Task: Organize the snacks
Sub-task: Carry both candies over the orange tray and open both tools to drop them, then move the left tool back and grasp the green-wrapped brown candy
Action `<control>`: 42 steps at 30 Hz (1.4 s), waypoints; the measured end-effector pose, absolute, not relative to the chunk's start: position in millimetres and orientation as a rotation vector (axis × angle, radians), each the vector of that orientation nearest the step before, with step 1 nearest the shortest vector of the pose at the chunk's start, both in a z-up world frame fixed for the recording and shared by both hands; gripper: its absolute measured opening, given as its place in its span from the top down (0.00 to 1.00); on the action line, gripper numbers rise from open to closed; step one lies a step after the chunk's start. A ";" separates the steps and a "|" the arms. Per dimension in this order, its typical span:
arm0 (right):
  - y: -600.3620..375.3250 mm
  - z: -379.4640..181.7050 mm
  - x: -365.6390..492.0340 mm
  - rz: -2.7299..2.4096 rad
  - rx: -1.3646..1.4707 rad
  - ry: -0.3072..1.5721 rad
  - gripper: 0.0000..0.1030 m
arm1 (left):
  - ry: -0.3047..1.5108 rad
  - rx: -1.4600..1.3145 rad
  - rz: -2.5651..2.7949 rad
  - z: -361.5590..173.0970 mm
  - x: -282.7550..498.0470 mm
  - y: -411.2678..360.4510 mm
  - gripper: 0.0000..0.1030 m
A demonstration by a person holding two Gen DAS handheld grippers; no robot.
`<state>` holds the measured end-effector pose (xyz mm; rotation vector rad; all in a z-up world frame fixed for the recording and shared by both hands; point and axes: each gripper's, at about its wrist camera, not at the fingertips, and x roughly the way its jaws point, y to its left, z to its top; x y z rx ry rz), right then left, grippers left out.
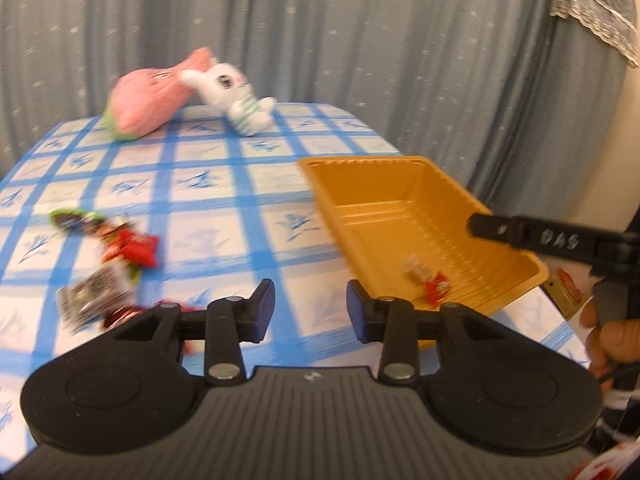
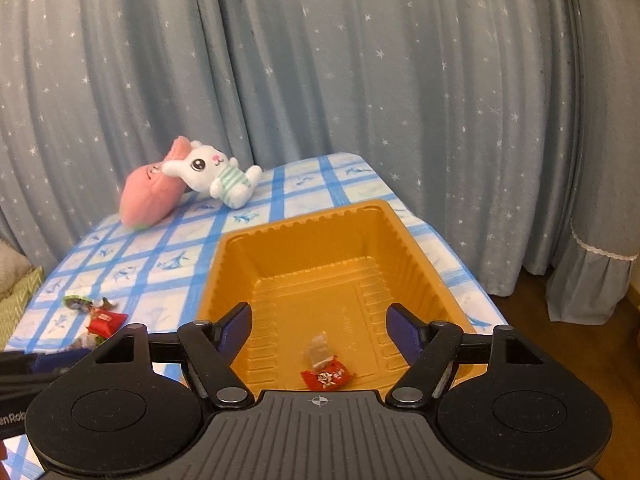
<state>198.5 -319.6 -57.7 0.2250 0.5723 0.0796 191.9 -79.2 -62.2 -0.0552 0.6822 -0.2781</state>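
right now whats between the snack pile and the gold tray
Only bare checked tablecloth lies between the snack pile and the gold tray; no wrapper sits in that stretch. The left wrist view shows it best.

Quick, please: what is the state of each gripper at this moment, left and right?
Left gripper: open, holding nothing, above the tablecloth.
Right gripper: open, holding nothing, over the orange tray.

Glossy ribbed plastic tray (image 2: 304,280), shiny foil snack wrappers (image 1: 132,246), matt checked tablecloth (image 1: 224,184)
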 end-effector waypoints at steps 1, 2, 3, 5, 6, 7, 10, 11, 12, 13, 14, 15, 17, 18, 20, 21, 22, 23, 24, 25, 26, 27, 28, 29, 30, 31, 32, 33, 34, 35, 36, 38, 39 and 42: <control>-317.4 -56.2 197.7 0.082 0.222 0.567 0.28 | 0.684 -0.059 -0.264 -62.7 188.1 -72.8 0.64; -314.5 -54.4 196.2 0.086 0.220 0.558 0.28 | 0.687 -0.064 -0.247 -63.3 184.7 -66.0 0.63; -311.2 -53.1 194.6 0.092 0.216 0.550 0.28 | 0.688 -0.069 -0.234 -63.7 181.1 -59.9 0.61; -300.2 -51.4 190.5 0.110 0.200 0.543 0.28 | 0.687 -0.076 -0.207 -65.3 172.6 -47.5 0.58; -292.9 -51.3 188.4 0.128 0.189 0.541 0.28 | 0.688 -0.078 -0.196 -65.7 169.5 -41.9 0.57; -284.9 -51.1 186.5 0.148 0.177 0.541 0.28 | 0.690 -0.081 -0.183 -66.5 165.7 -35.7 0.56; -262.2 -53.1 182.6 0.197 0.149 0.547 0.28 | 0.698 -0.093 -0.147 -69.0 157.5 -18.1 0.53; -255.6 -53.2 181.7 0.213 0.147 0.550 0.28 | 0.702 -0.098 -0.133 -70.0 154.4 -11.9 0.52; -249.1 -53.0 180.5 0.228 0.142 0.548 0.28 | 0.703 -0.102 -0.123 -70.4 151.6 -6.4 0.52; -242.2 -52.6 179.0 0.241 0.133 0.543 0.28 | 0.704 -0.103 -0.113 -71.1 148.8 -1.2 0.52; -235.6 -51.7 177.7 0.255 0.123 0.540 0.28 | 0.703 -0.101 -0.101 -71.9 145.4 3.3 0.52; -229.2 -50.6 176.7 0.273 0.113 0.536 0.28 | 0.703 -0.100 -0.091 -72.3 143.2 8.1 0.51; -216.3 -49.0 173.8 0.303 0.098 0.520 0.28 | 0.706 -0.100 -0.076 -72.9 139.9 18.0 0.50; -209.8 -49.1 173.8 0.315 0.087 0.518 0.28 | 0.708 -0.096 -0.068 -73.7 137.9 22.8 0.49; -198.1 -49.8 173.0 0.338 0.073 0.525 0.28 | 0.711 -0.089 -0.052 -75.9 135.2 32.2 0.49; -193.4 -50.4 172.8 0.348 0.070 0.527 0.28 | 0.714 -0.087 -0.049 -77.1 135.0 36.3 0.49; -188.9 -51.2 173.3 0.359 0.067 0.532 0.28 | 0.716 -0.084 -0.048 -78.7 135.0 40.4 0.49; -184.4 -52.0 173.6 0.369 0.064 0.538 0.28 | 0.717 -0.079 -0.050 -80.7 135.3 43.4 0.49; -180.0 -53.1 173.5 0.378 0.060 0.542 0.28 | 0.718 -0.074 -0.056 -82.5 136.3 45.9 0.49; -175.8 -54.4 173.2 0.385 0.052 0.544 0.28 | 0.723 -0.068 -0.059 -85.6 138.3 48.5 0.49; -172.0 -56.2 173.3 0.391 0.043 0.550 0.28 | 0.727 -0.063 -0.063 -88.7 140.0 50.3 0.49; -168.7 -58.1 173.3 0.397 0.037 0.558 0.28 | 0.730 -0.063 -0.069 -91.4 141.9 51.9 0.49; -166.0 -60.1 173.2 0.403 0.035 0.564 0.28 | 0.734 -0.065 -0.075 -94.9 144.3 52.5 0.49; -163.1 -62.1 173.5 0.407 0.029 0.570 0.28 | 0.738 -0.070 -0.083 -98.9 147.3 53.6 0.49; -160.1 -64.1 173.9 0.414 0.020 0.575 0.28 | 0.742 -0.075 -0.090 -102.1 149.9 53.7 0.49; -157.4 -65.9 173.8 0.423 0.010 0.580 0.29 | 0.744 -0.078 -0.097 -105.4 152.5 53.0 0.49; -155.0 -68.0 174.6 0.431 0.000 0.585 0.29 | 0.745 -0.077 -0.104 -108.6 155.5 51.0 0.49; -152.9 -70.2 175.7 0.438 -0.006 0.591 0.29 | 0.744 -0.075 -0.110 -111.4 158.2 49.5 0.49; -151.0 -72.5 177.2 0.444 -0.012 0.597 0.29 | 0.746 -0.072 -0.115 -114.7 161.5 47.7 0.49; -149.4 -75.3 179.0 0.445 -0.018 0.606 0.29 | 0.749 -0.067 -0.121 -118.1 165.4 44.6 0.49; -148.2 -78.1 181.0 0.443 -0.022 0.615 0.29 | 0.751 -0.062 -0.128 -121.1 168.7 42.2 0.49; -147.7 -81.8 184.8 0.438 -0.019 0.630 0.29 | 0.753 -0.057 -0.138 -126.5 175.9 37.0 0.50; -147.6 -83.5 186.9 0.434 -0.018 0.635 0.29 | 0.753 -0.057 -0.144 -128.4 179.3 35.0 0.50; -148.2 -86.5 191.7 0.427 -0.021 0.647 0.34 | 0.753 -0.068 -0.158 -134.4 191.6 29.4 0.54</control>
